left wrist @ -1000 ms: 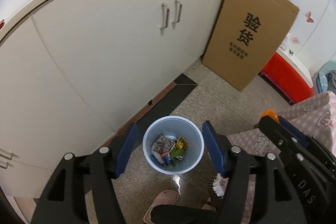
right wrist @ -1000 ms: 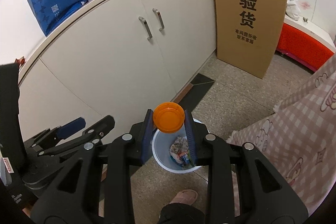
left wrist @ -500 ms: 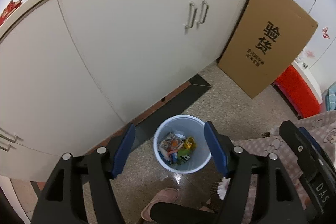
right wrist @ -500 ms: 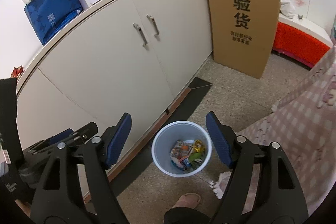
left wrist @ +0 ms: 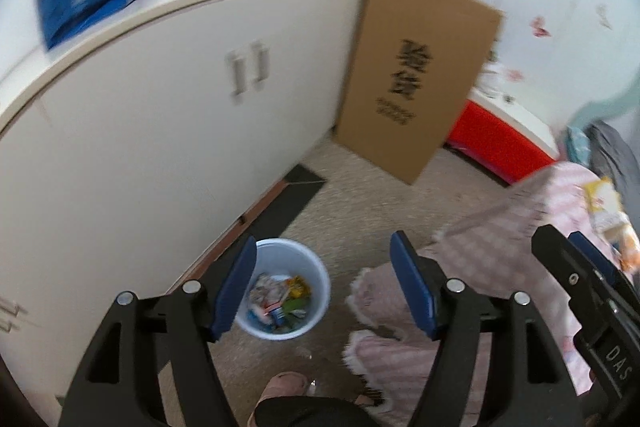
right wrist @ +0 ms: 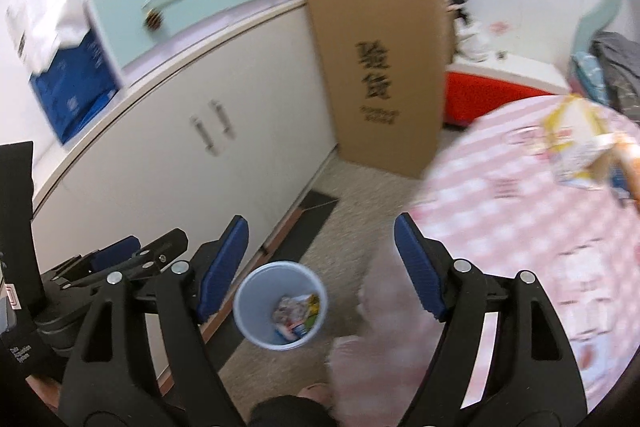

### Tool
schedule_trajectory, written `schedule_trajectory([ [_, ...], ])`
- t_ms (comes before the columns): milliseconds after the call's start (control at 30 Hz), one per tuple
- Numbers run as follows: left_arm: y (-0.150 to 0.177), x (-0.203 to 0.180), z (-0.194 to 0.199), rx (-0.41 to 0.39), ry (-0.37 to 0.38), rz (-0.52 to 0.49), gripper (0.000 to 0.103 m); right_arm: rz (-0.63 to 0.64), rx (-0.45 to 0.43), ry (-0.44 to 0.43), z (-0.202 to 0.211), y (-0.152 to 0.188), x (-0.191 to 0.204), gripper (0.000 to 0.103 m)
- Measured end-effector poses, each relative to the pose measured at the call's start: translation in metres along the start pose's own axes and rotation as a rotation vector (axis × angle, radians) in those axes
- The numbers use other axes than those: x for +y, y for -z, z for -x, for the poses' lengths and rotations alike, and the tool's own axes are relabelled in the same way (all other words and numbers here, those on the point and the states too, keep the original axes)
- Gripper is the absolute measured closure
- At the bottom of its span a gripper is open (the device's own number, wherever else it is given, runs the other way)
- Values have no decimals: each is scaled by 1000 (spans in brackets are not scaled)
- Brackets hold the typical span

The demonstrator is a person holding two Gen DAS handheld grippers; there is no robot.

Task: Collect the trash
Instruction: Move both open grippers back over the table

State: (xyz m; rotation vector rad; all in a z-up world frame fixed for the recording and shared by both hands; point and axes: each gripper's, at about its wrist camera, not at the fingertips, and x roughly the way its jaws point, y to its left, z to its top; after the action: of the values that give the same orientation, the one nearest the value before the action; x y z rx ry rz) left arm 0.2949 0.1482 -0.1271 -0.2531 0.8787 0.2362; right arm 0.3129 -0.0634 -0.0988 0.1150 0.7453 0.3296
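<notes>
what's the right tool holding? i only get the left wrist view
Observer: Nothing. In the right wrist view the right tool is open. Its jaws have just been opening, and nothing sits between them.
Operator: where's the bin from there
Observer: The bin shows low between that tool's fingers, nearer the left one, with wrappers inside.
Operator: any trash to grab next
Observer: Possibly. A yellow and white packet lies on top of the pink checked cloth, to the right of the tool.
</notes>
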Motion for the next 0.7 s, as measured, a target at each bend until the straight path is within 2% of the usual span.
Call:
schedule_trajectory([
  [267,8,-131,22,-61,143,-229,32,-78,-89,161,62,-6,-104,26],
  [433,21,-213,21,-76,179,-407,31,-150,-99,289,88,-4,-181,25],
  [567,32,-270,12,-78,173,-540,30,-167,-97,354,94,-4,-215,25],
  [700,34,-308,-4,-58,173,-590,30,-169,-88,398,92,-9,-245,24],
])
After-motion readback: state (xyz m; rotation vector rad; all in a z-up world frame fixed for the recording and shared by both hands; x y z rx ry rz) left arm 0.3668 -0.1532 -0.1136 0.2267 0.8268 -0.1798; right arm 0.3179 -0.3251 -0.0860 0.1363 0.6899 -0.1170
